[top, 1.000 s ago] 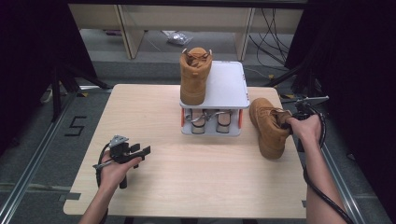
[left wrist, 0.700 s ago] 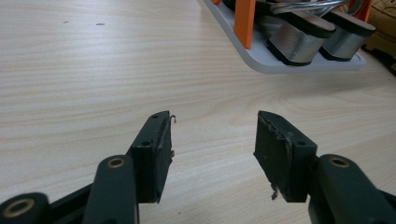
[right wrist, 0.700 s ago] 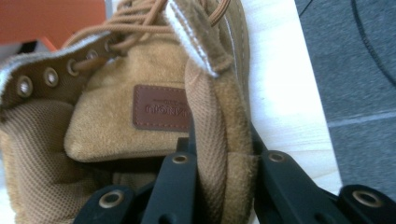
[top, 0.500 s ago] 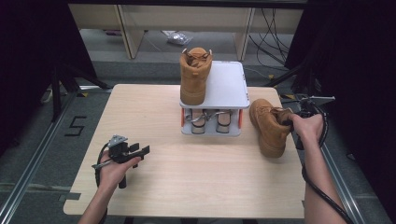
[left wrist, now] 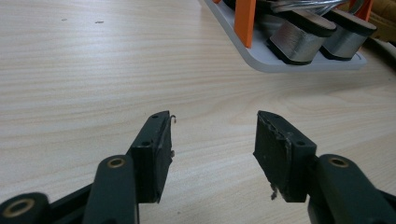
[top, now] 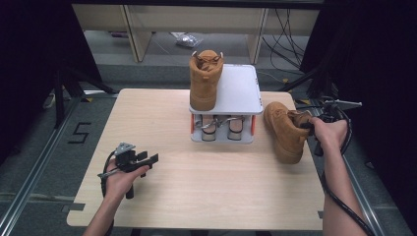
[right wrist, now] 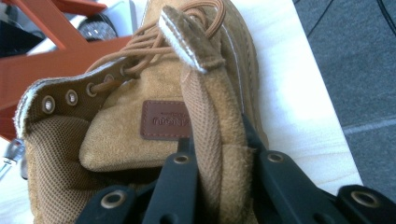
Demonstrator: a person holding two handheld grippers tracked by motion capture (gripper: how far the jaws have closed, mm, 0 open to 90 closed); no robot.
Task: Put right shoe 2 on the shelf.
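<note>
1. Right tongs [right wrist: 219, 161] have just closed onto the collar of the tan boot [top: 285, 132], lying at 3 o'clock on the tabletop [top: 162, 118]; lifting can likely follow.
2. Left tongs [left wrist: 212, 140] gape empty at 8 o'clock.

Floor mark: I can read a black "5" [top: 80, 132] on the grey floor left of my table.
Boot patch: small brown leather patch [right wrist: 164, 120] inside my tan suede boot [right wrist: 140, 154]; its words are too small to read.

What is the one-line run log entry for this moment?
right gripper: shut on tan suede boot collar | left gripper: open, idle | wooden table
</note>
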